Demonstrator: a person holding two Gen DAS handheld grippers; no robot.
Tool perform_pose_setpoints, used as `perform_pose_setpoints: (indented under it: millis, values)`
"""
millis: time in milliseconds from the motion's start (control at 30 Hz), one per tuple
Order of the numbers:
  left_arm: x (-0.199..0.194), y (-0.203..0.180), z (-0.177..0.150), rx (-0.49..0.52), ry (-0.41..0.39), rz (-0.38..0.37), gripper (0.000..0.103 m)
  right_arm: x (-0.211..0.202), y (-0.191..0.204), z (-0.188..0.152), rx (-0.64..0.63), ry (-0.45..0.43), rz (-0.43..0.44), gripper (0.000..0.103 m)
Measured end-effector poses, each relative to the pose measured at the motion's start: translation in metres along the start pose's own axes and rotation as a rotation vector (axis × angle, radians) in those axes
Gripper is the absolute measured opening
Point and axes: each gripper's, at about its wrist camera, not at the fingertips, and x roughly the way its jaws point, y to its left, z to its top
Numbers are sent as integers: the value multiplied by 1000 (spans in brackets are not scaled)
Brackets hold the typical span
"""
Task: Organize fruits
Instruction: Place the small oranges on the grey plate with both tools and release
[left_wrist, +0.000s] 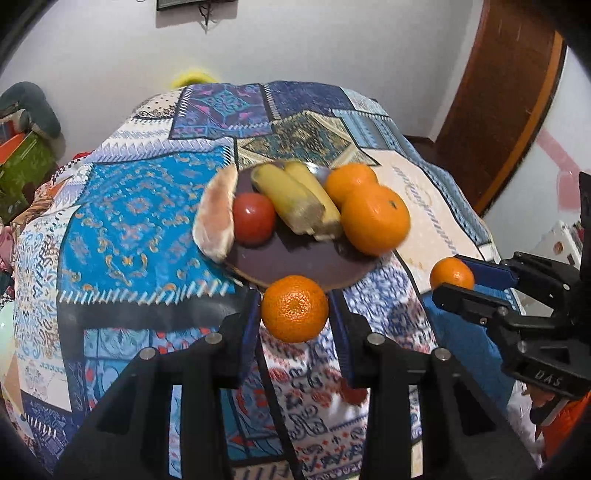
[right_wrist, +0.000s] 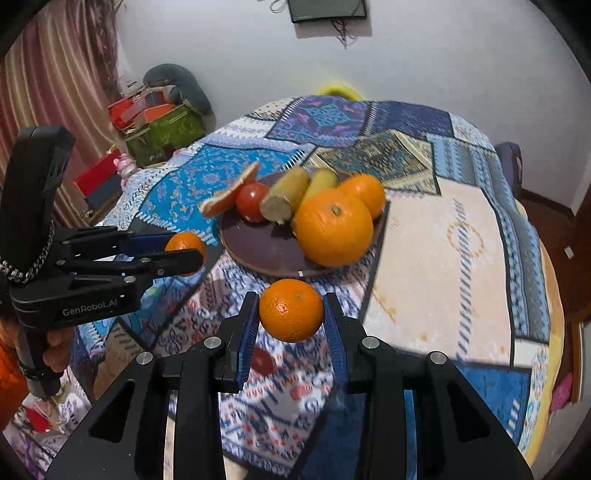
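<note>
In the left wrist view my left gripper (left_wrist: 294, 300) is shut on a mandarin (left_wrist: 294, 310), held above the cloth just in front of the brown plate (left_wrist: 295, 260). My right gripper (right_wrist: 290, 301) is shut on a second mandarin (right_wrist: 291, 311), also near the plate's (right_wrist: 255, 254) front rim. Each gripper shows in the other's view: the right gripper (left_wrist: 449, 275) to the right, the left gripper (right_wrist: 186, 248) to the left. On the plate lie two oranges (left_wrist: 375, 220), two bananas (left_wrist: 295, 201), a tomato (left_wrist: 254, 218) and a citrus wedge (left_wrist: 216, 214).
A patchwork tablecloth (left_wrist: 140, 206) covers the rounded table and drops off at all edges. Boxes and a grey plush toy (right_wrist: 173, 85) are stacked by the wall at the left. A wooden door (left_wrist: 498, 110) stands at the right. A person's hand (right_wrist: 55, 354) grips the left tool's handle.
</note>
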Motion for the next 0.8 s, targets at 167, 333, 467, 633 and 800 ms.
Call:
perform_pose_setpoints:
  millis: [167,333,467,633,800]
  values:
    - [11,6,10,-20,-5,1,37,9,3,19,-25,-26,8,32]
    - [23,12,18,-40,-17,-5,37,21,7,34,-54,-40,12,32]
    - [32,15,23,-42,-22,-7,37,30,9,44,-72,-59,6,32]
    - [40,19,29,-46,-32,-6,37,45,6,53,-74,-57,18,32]
    - [47,23,32,-46,-22,-28,37,55,7,59,-86,-58,19,32]
